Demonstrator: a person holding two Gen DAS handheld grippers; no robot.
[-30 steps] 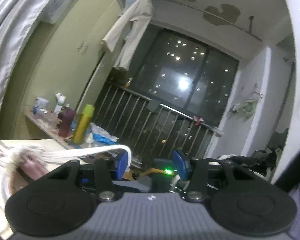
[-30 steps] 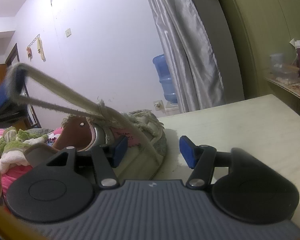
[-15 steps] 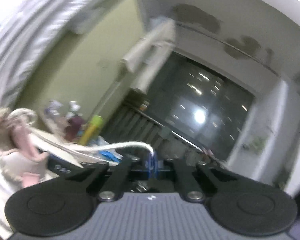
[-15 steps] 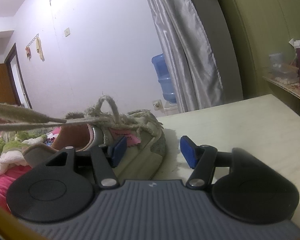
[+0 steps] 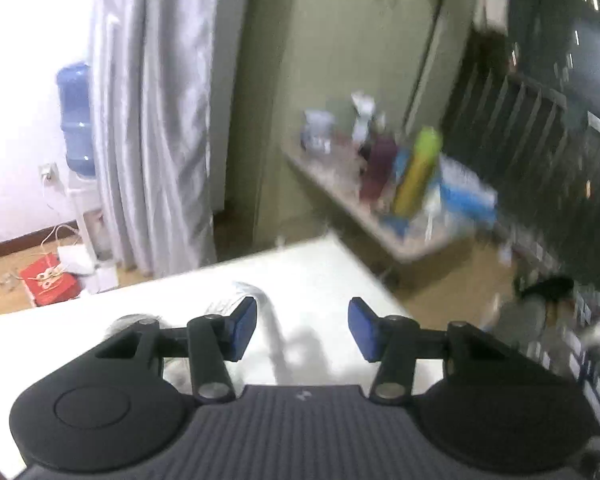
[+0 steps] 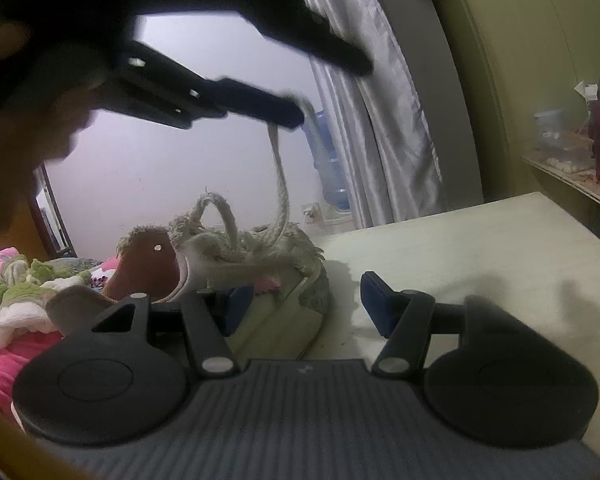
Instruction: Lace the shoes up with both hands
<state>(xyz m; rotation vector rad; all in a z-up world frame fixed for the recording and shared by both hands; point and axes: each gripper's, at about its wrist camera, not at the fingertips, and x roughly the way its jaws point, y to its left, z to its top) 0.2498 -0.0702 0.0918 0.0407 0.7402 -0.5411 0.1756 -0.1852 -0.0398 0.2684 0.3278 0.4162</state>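
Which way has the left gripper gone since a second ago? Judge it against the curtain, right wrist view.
Yes. The left gripper has swung from the picture's left edge rightward, its tip now reaching the curtain.

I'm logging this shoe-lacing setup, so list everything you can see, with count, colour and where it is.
shoe: one, grey-cream with brown lining, on the table
lace: one, off-white, rising from the shoe to the left gripper
table: one, cream, under the shoe
water bottle: one, blue, by the far wall
curtain: one, silver-grey, beside the water bottle
shelf: one, pale, at right, crowded with bottles
bedding: pink and green, far left
red box: one, on the floor
left gripper: black, blue fingers opening, lace between them, not pinched
right gripper: black, blue fingers open, empty, just before the shoe
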